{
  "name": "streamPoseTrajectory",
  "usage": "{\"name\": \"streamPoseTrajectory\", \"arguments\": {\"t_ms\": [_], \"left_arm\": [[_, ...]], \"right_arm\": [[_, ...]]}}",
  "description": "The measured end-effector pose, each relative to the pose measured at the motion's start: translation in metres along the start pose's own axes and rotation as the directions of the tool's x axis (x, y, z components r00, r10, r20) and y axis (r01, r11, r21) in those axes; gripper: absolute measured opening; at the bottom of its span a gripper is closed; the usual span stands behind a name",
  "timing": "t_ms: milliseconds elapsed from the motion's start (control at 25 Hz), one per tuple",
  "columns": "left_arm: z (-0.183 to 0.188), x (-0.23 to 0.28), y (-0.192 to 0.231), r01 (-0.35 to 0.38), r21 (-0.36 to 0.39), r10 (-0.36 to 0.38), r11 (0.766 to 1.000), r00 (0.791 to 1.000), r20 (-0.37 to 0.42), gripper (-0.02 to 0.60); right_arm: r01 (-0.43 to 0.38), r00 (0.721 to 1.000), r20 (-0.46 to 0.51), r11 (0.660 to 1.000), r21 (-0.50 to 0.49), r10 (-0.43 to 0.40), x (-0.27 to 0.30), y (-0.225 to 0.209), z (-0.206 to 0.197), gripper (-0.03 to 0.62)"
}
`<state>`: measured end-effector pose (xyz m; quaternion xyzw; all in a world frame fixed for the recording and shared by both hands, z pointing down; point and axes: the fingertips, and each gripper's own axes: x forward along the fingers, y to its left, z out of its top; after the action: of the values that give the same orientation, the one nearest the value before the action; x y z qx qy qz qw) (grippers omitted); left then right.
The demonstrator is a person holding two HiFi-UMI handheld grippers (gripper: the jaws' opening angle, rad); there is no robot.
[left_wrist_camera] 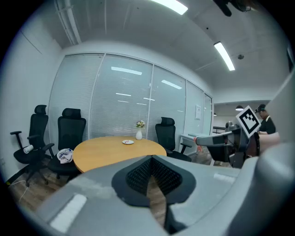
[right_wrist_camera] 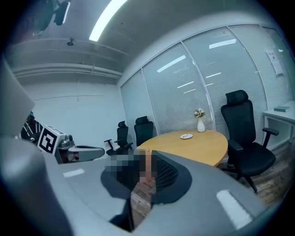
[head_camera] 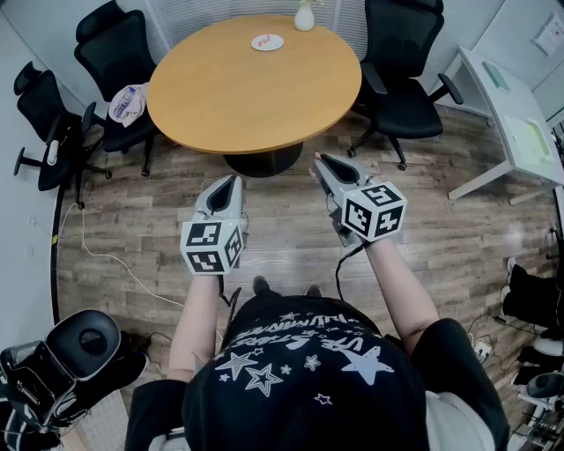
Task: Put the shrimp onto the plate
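A small white plate (head_camera: 267, 41) with something red on it lies at the far side of the round wooden table (head_camera: 256, 97), next to a white vase (head_camera: 304, 16). My right gripper (head_camera: 318, 161) is held in the air short of the table, shut on a thin pink-orange shrimp (right_wrist_camera: 146, 168) that shows between its pads. The left gripper (head_camera: 233, 181) hovers beside it at the same height, its jaws shut with nothing in them. From the right gripper view the plate (right_wrist_camera: 186, 136) is far ahead on the tabletop; the left gripper view also shows the plate (left_wrist_camera: 128, 142).
Black office chairs (head_camera: 401, 70) ring the table; one at the left (head_camera: 115, 53) carries a crumpled bundle (head_camera: 128, 104). A white desk (head_camera: 515, 114) stands at the right. Wooden floor (head_camera: 282, 255) lies between me and the table, with cables on it.
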<state>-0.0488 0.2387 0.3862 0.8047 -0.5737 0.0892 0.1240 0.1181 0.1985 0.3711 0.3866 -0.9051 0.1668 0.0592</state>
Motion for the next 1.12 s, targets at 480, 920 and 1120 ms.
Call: {"name": "streamPoseTrajectory", "arguments": {"t_ms": [480, 920, 1120], "left_arm": [[-0.008, 0.008, 0.026, 0.007, -0.033, -0.008, 0.999, 1.0, -0.015, 0.001], [-0.019, 0.01, 0.066, 0.071, -0.051, -0.073, 0.996, 0.997, -0.037, 0.002], [-0.028, 0.009, 0.085, 0.102, -0.05, -0.104, 0.994, 0.993, -0.051, 0.002]], "right_arm": [[0.021, 1.0, -0.019, 1.0, -0.005, -0.021, 0.021, 0.003, -0.004, 0.049], [0.14, 0.99, -0.006, 0.983, 0.12, -0.141, 0.05, 0.002, -0.015, 0.051], [0.176, 0.984, -0.007, 0.978, 0.109, -0.176, 0.057, 0.011, -0.022, 0.051]]}}
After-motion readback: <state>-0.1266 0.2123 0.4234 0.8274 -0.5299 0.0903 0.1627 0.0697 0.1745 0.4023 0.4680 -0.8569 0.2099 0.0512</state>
